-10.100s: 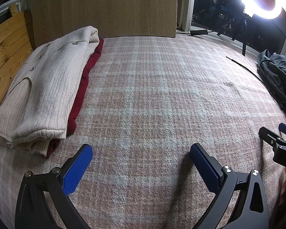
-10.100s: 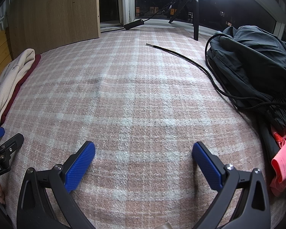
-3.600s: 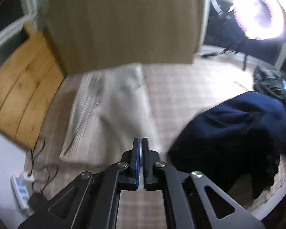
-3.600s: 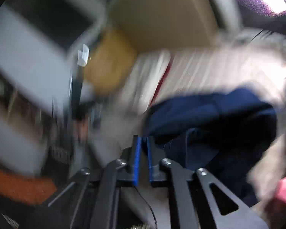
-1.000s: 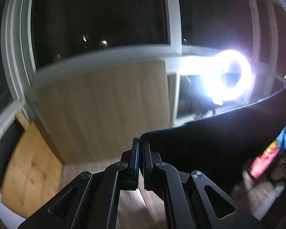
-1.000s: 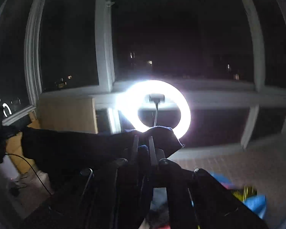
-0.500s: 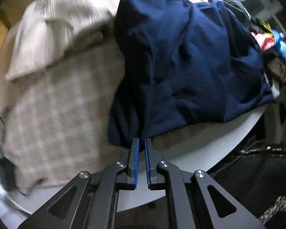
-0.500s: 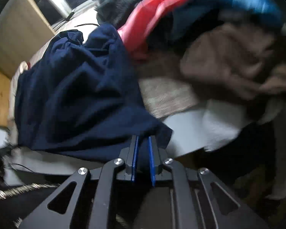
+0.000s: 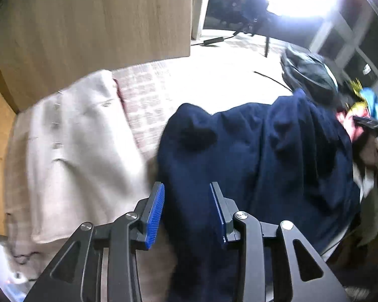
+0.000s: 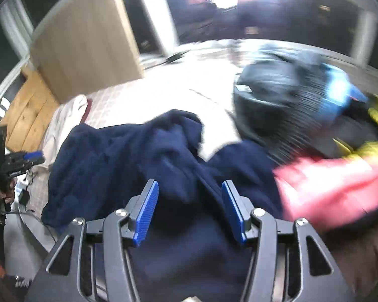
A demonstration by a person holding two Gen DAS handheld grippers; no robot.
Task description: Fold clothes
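A navy blue garment (image 9: 252, 156) lies rumpled across the plaid bed cover (image 9: 148, 95), its near edge hanging over the bed's front. My left gripper (image 9: 187, 202) hovers over its left edge; the jaws are opening, cloth lies between them and the blue pads stand clear of it. In the right wrist view the same garment (image 10: 128, 158) spreads out ahead. My right gripper (image 10: 190, 200) is over its right part, jaws opening, the pads apart from the cloth below. The left gripper (image 10: 29, 158) shows at that view's far left.
A folded cream cardigan (image 9: 73, 156) lies at the left of the bed, next to a wooden board (image 9: 93, 20). A dark bag (image 10: 284, 95) and a heap of pink (image 10: 332, 188), blue and yellow clothes fill the right side. A ring light glares at the back.
Both grippers came down from holding the navy garment up high to just above the bed. Their jaws went from shut on the cloth to apart, and the garment now lies on the bed.
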